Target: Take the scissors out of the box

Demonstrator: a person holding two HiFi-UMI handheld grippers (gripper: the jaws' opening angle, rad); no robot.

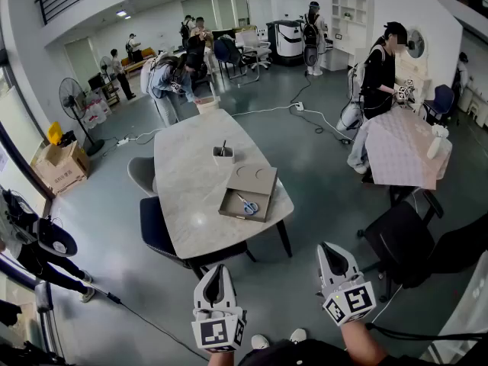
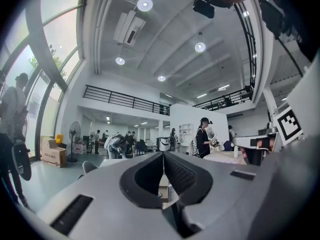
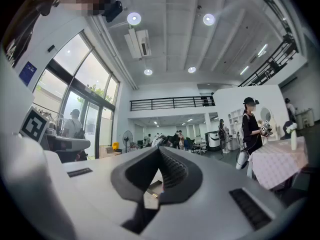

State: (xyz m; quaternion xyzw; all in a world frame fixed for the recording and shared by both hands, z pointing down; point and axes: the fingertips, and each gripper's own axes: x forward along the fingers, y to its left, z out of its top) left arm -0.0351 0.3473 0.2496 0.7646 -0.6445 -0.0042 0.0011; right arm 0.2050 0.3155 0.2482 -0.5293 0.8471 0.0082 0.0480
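Scissors (image 1: 246, 204): flat inside open box (image 1: 231, 203) on table (image 1: 191, 181).
Left gripper (image 1: 217, 271), right gripper (image 1: 333, 252): jaws pressed together, empty, carried low, well short of table (approach apparently not begun).

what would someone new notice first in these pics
The pale table in the middle of the hall stands out first, with an open flat box near its right edge and scissors lying in it. Nearer, low in the head view, the left gripper and right gripper hang over the floor, short of the table, both shut and holding nothing.
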